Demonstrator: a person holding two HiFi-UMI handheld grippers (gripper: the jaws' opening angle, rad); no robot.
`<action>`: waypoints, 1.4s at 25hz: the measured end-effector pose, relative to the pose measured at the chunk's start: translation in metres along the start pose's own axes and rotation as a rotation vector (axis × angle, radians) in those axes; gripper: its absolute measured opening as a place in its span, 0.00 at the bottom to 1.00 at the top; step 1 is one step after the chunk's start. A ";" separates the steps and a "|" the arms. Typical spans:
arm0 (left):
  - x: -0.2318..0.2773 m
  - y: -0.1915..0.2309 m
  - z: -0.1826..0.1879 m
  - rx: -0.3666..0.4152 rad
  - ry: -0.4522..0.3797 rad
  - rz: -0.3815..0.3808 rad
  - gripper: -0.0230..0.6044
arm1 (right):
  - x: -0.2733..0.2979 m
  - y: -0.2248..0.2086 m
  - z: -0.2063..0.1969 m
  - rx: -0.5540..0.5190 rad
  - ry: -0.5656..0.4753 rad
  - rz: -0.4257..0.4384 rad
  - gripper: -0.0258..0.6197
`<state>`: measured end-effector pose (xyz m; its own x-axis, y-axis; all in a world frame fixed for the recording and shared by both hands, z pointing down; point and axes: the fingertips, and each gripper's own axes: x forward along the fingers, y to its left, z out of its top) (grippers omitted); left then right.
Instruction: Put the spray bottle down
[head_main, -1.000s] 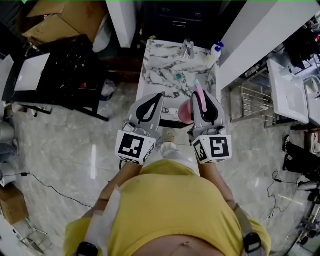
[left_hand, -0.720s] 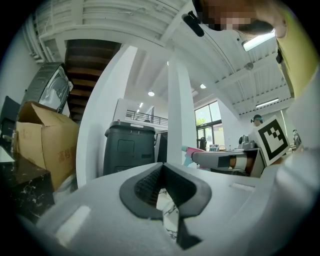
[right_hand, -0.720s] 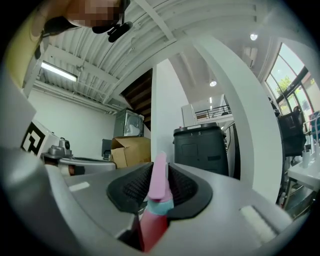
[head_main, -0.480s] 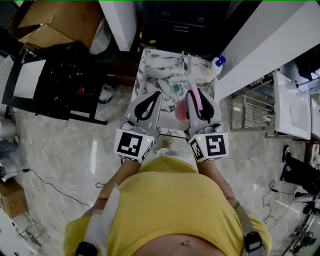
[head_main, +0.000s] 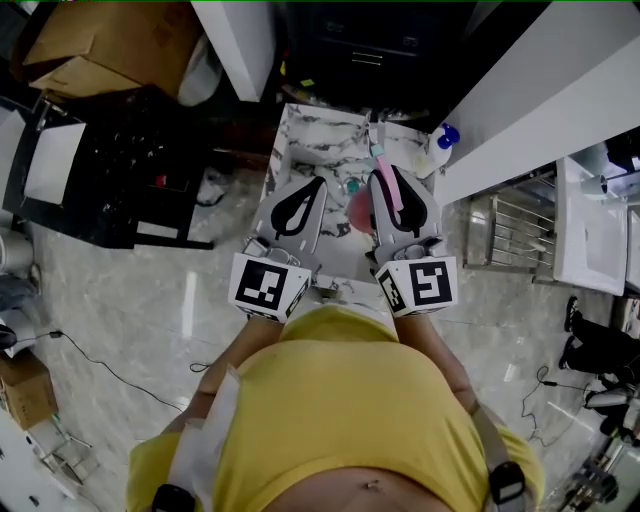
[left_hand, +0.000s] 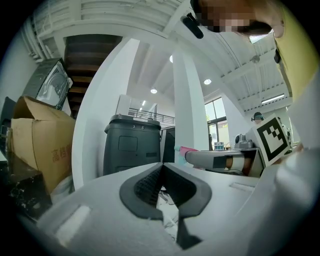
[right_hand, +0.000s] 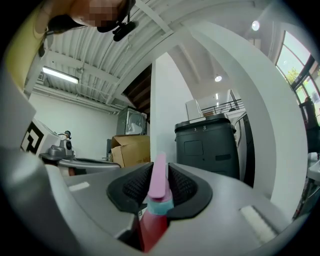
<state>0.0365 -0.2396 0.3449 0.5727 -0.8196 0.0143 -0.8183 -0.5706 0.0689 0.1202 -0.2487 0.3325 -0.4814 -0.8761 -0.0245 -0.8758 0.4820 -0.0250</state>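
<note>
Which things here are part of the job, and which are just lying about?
In the job: spray bottle, clamped in the right gripper; marble table, likely where it goes.
Just lying about: blue-capped white bottle; cardboard box; empty left gripper.

Dim, flat head view; bright, strongly bent gripper views.
From above the light is muted: the glossy floor (head_main: 120, 300) carries a white glare streak (head_main: 188, 310) at left, the top centre sinks into shadow, and straight lines bow toward the edges. Both gripper views are round fisheye pictures with black corners, lit by ceiling spots (left_hand: 207, 81), a tube lamp (right_hand: 62, 75) and a window (right_hand: 300, 70) at the right edge. The far room is sharp, while the spray bottle (right_hand: 159, 187), right at the lens, is soft.
</note>
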 end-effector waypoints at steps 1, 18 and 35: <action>0.004 0.002 0.000 0.002 0.002 -0.005 0.04 | 0.004 -0.002 -0.001 0.000 0.001 -0.004 0.18; 0.073 0.065 -0.022 -0.001 0.081 -0.076 0.04 | 0.108 -0.022 -0.038 -0.017 0.036 -0.065 0.18; 0.108 0.113 -0.070 -0.036 0.146 -0.078 0.04 | 0.185 -0.026 -0.095 -0.077 0.086 -0.163 0.18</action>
<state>0.0090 -0.3893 0.4242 0.6375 -0.7553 0.1519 -0.7704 -0.6278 0.1113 0.0507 -0.4248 0.4230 -0.3313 -0.9417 0.0595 -0.9408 0.3344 0.0546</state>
